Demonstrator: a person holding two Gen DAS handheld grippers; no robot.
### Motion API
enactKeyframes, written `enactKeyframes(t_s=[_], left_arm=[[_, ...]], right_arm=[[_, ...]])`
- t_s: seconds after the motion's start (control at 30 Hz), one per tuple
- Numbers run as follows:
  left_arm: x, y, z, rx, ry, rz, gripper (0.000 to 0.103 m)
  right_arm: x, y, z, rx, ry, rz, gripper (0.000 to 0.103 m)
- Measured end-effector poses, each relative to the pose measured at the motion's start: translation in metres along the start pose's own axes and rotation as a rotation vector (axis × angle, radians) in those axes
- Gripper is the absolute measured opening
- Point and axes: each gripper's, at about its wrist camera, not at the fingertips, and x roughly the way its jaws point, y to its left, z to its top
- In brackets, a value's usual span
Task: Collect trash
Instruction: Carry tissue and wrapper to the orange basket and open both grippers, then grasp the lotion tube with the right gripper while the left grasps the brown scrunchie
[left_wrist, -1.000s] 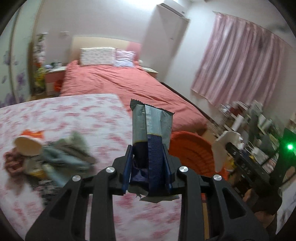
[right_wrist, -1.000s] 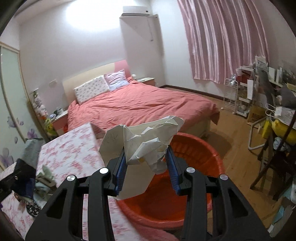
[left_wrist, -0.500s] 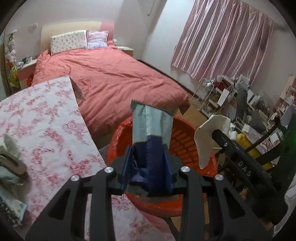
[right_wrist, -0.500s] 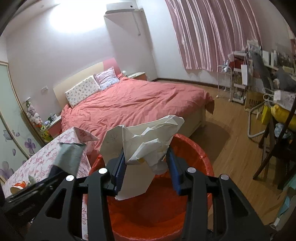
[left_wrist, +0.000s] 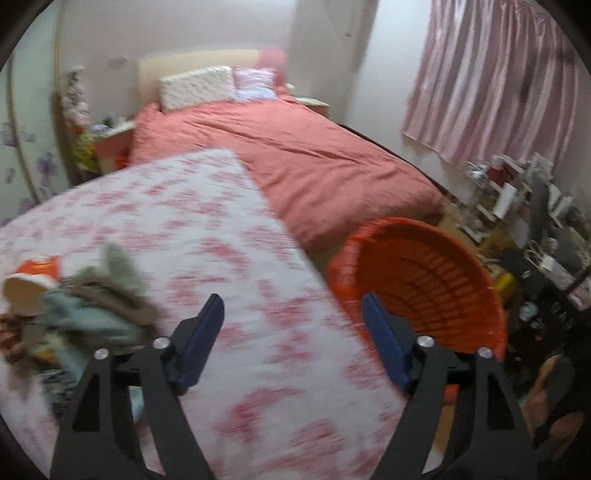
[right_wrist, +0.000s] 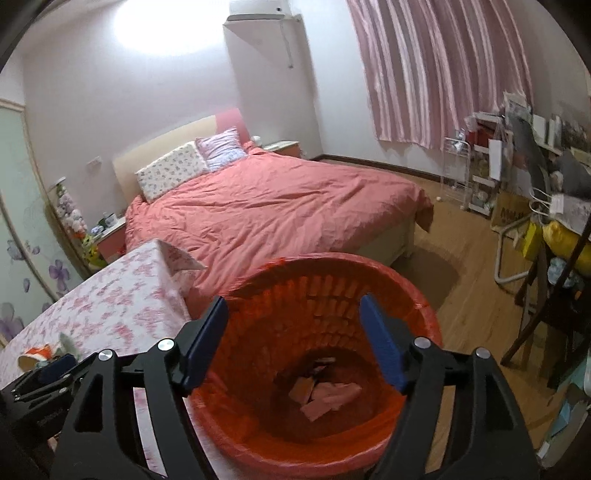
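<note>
An orange bin (right_wrist: 413, 295) lined with a red bag stands beside the floral-clothed table (right_wrist: 110, 306). Paper scraps (right_wrist: 325, 395) lie at its bottom. My right gripper (right_wrist: 293, 339) hovers over the bin's mouth, its jaws opening with nothing between them. My left gripper (left_wrist: 293, 339) is over the table (left_wrist: 229, 258), jaws opening and empty, with the bin (left_wrist: 424, 280) to its right. A blurred heap of trash (left_wrist: 85, 314) with an orange paper cup (left_wrist: 31, 280) lies on the table left of it. In the right wrist view the cup (right_wrist: 37, 356) shows beyond the left gripper's body.
A bed with a coral cover (right_wrist: 266, 210) lies behind the table and bin. Pink curtains (right_wrist: 436, 70) hang at the back right. Cluttered shelves and a chair (right_wrist: 546, 229) crowd the right side. Wooden floor (right_wrist: 469, 266) lies right of the bin.
Both grippers let go: the grey-blue wrapper left the left jaws and the crumpled white paper left the right jaws. The left gripper swung back left over the table, toward the trash heap.
</note>
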Motion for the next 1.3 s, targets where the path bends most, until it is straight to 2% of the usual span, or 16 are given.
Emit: enactKeyframes(t_s=[0.17, 0.33, 0.57, 0.67, 0.7, 0.83, 0.9, 1.07, 1.3], left_arm=[[-0.032, 0.048, -0.015, -0.033, -0.037, 0.100, 0.083], [-0.060, 0.110, -0.033, -0.115, -0.060, 0.192, 0.086], [-0.087, 0.195, -0.060, -0.236, -0.052, 0.315, 0.087], [-0.093, 0.225, -0.070, -0.277, -0.047, 0.360, 0.087], [-0.096, 0.239, -0.075, -0.291, -0.045, 0.379, 0.086], [-0.100, 0.264, -0.082, -0.335, -0.040, 0.408, 0.086], [-0.101, 0.274, -0.084, -0.354, -0.039, 0.411, 0.086], [-0.099, 0.286, -0.084, -0.363, -0.037, 0.421, 0.086], [-0.086, 0.292, -0.077, -0.353, -0.031, 0.388, 0.086]], right_arm=[[-0.011, 0.042, -0.006, -0.068, 0.013, 0.064, 0.074], [-0.019, 0.090, -0.022, -0.144, 0.049, 0.146, 0.074], [-0.022, 0.153, -0.053, -0.261, 0.121, 0.244, 0.074], [-0.021, 0.179, -0.068, -0.306, 0.165, 0.296, 0.067], [-0.020, 0.186, -0.074, -0.319, 0.184, 0.318, 0.062], [-0.015, 0.220, -0.094, -0.366, 0.258, 0.400, 0.048], [-0.014, 0.234, -0.101, -0.387, 0.279, 0.432, 0.045], [-0.004, 0.267, -0.112, -0.434, 0.311, 0.483, 0.043], [0.007, 0.295, -0.122, -0.529, 0.324, 0.487, 0.043]])
